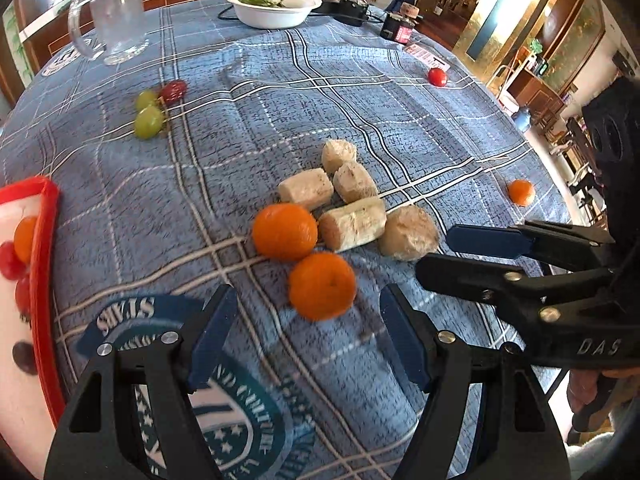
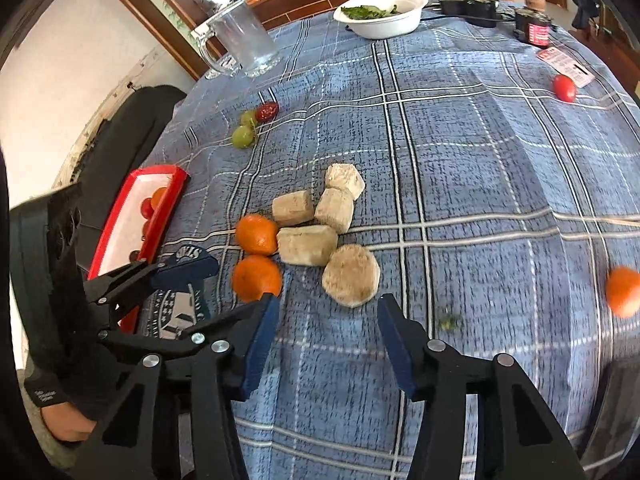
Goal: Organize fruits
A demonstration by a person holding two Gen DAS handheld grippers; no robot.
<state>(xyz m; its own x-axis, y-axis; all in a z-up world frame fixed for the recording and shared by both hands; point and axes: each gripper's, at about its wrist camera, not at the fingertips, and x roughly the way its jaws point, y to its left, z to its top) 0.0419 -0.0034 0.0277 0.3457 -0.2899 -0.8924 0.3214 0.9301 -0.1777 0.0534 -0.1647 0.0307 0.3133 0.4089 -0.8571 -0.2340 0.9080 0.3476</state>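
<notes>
Two sets of tongs hover over a blue plaid tablecloth (image 1: 400, 120), and neither has anything between its blue pads. The left gripper (image 1: 308, 340) stands with its jaws well apart, a smooth, round mandarin (image 1: 322, 286) just ahead of the gap. A second mandarin (image 1: 285, 232) lies just beyond it, touching the first. The right gripper (image 2: 326, 338) is also parted, somewhat narrower, with bare cloth between its fingers. Its left pad sits just in front of the near mandarin.

Ahead of both tongs lies a cluster of five pale, fibrous chunks (image 1: 352, 196), blunt-ended cylinders with a rough, dry look; what they are cannot be told. Far to the right gripper's right, a third mandarin (image 2: 623, 291) is blurred near the frame edge. A red cherry tomato (image 2: 564, 87) sits well beyond, toward the far right.

Left of the left gripper, a red-rimmed white tray (image 1: 42, 280) is cut off by the frame. It holds an orange fruit, red tomatoes and a dark grape, all only partly seen. Farther ahead on the left lie two green grapes (image 1: 149, 121) beside a dark red fruit (image 1: 173, 91). At the table's far side stand a clear glass mug (image 1: 116, 16) and a white bowl (image 1: 274, 10) of greens.
</notes>
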